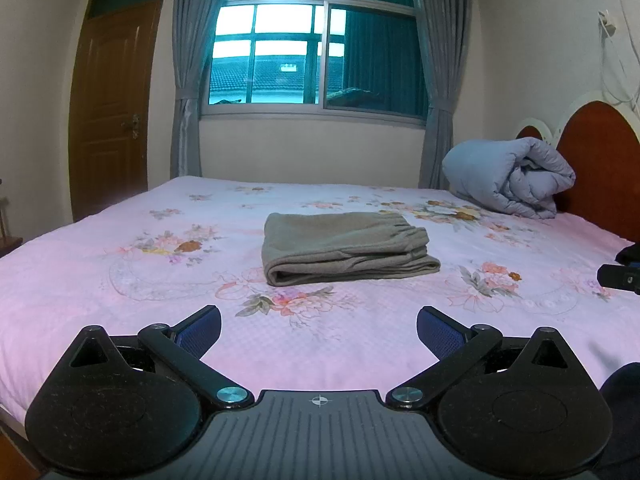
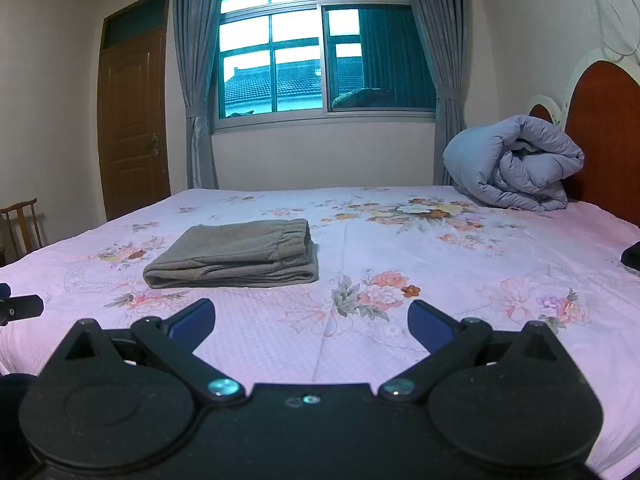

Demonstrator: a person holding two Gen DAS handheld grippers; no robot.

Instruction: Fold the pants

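Grey-brown pants lie folded in a flat stack on the pink floral bed sheet, elastic waistband on top at the right. They also show in the right wrist view, left of centre. My left gripper is open and empty, hovering over the sheet in front of the pants. My right gripper is open and empty, in front of and to the right of the pants. Part of the right gripper shows at the left wrist view's right edge, and part of the left gripper at the right wrist view's left edge.
A rolled blue-grey duvet sits at the back right against the red headboard. A window with grey curtains and a wooden door are behind the bed. A wooden chair stands at the left.
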